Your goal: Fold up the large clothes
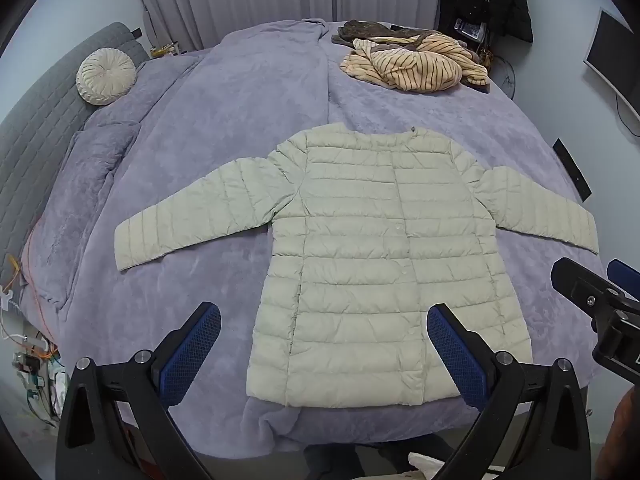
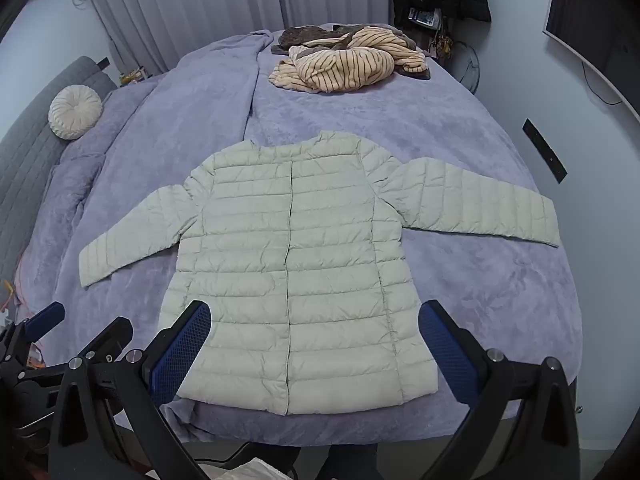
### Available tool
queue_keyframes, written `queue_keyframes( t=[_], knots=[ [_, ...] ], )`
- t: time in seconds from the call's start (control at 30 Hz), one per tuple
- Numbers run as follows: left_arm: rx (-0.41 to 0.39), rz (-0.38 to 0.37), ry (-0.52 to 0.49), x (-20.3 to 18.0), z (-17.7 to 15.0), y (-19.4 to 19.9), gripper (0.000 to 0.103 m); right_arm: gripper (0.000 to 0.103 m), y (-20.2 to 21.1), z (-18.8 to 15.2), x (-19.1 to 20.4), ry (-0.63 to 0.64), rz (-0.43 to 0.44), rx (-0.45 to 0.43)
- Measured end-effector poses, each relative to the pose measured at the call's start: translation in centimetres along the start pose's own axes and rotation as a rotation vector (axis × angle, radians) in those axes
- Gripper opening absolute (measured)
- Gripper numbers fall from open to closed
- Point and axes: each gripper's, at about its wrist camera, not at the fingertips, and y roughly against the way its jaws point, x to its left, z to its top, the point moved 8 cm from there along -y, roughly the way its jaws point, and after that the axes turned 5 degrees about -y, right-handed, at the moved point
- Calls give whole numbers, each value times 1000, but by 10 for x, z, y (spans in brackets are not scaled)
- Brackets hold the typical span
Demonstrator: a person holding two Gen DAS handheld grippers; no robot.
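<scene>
A pale cream quilted puffer jacket (image 1: 372, 248) lies flat, front up and buttoned, on the purple bed cover, both sleeves spread out to the sides. It also shows in the right wrist view (image 2: 296, 264). My left gripper (image 1: 324, 320) is open and empty, held above the jacket's hem. My right gripper (image 2: 314, 316) is open and empty, also above the hem. The right gripper shows at the right edge of the left wrist view (image 1: 592, 292), and the left gripper at the lower left of the right wrist view (image 2: 80, 328).
A pile of striped tan and brown clothes (image 1: 416, 60) lies at the far end of the bed (image 1: 240, 92). A round cream cushion (image 1: 106, 76) rests by the grey headboard (image 1: 36, 128) on the left. Curtains, hanging dark coats and a monitor (image 1: 616, 60) stand behind.
</scene>
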Motion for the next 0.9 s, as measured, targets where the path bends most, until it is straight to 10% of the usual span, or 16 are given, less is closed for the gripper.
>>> queue_keyframes(
  t=[0.9],
  knots=[
    [-9,22,16,5,0,4,103,103,3,2,1,6,-9,-6]
  ],
)
